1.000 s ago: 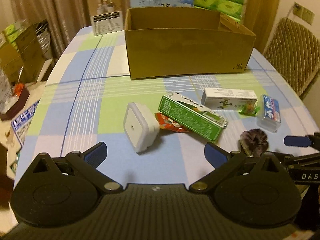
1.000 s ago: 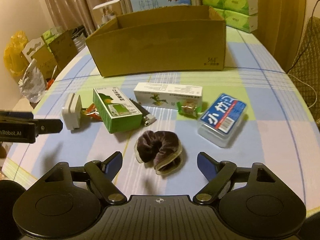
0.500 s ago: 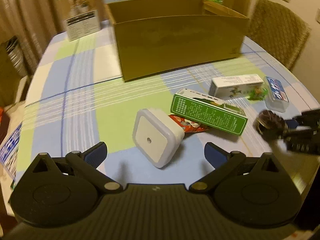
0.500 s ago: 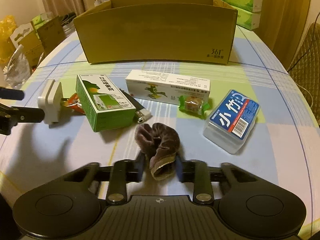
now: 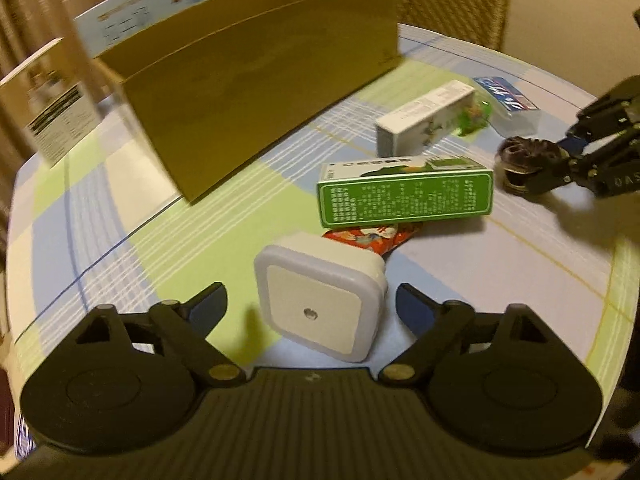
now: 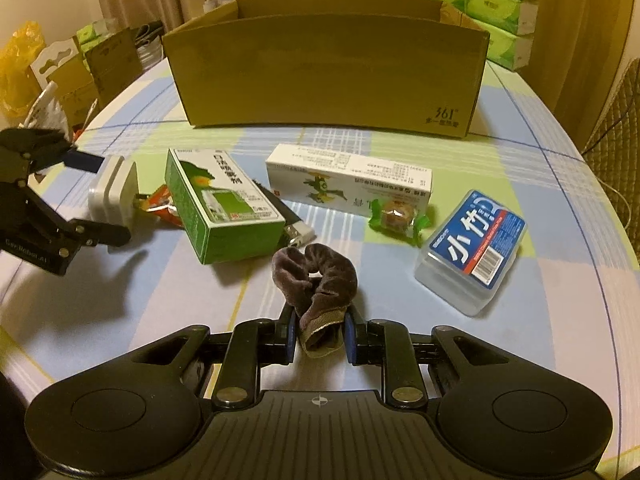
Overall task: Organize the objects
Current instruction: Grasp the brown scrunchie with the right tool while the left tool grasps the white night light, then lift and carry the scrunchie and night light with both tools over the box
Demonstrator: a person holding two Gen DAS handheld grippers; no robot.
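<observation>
The right gripper (image 6: pixel 318 338) has its jaws pressed in on the near end of the brown scrunchie (image 6: pixel 316 286), pinching it; the rest of the scrunchie lies on the table (image 6: pixel 120 312) just ahead of the fingertips. The left gripper (image 5: pixel 312 306) has its jaws spread wide, one on either side of the white night light (image 5: pixel 320 296), which sits between them without either finger clearly touching it.

Ahead of the right jaws and a little left is the green box (image 6: pixel 220 208), with a dark lighter (image 6: pixel 288 220) poking out from behind its right end, close to the scrunchie. Straight ahead past that lies the white box (image 6: pixel 348 182), and a green-wrapped candy (image 6: pixel 398 216) rests against its right front corner. To the right of the jaws sits the clear case (image 6: pixel 472 252) with a blue label, well apart from the scrunchie. Far ahead stands the open carton (image 6: pixel 324 76).

From the left jaws, a red snack wrapper (image 5: pixel 368 238) lies just beyond the night light, tucked under the green box (image 5: pixel 404 198). Farther ahead and to the right are the white box (image 5: pixel 424 118) and the clear case (image 5: pixel 508 98). The right gripper (image 5: pixel 532 172) shows at far right, closed on the scrunchie (image 5: pixel 524 158). The carton (image 5: pixel 256 68) rises ahead to the left.
</observation>
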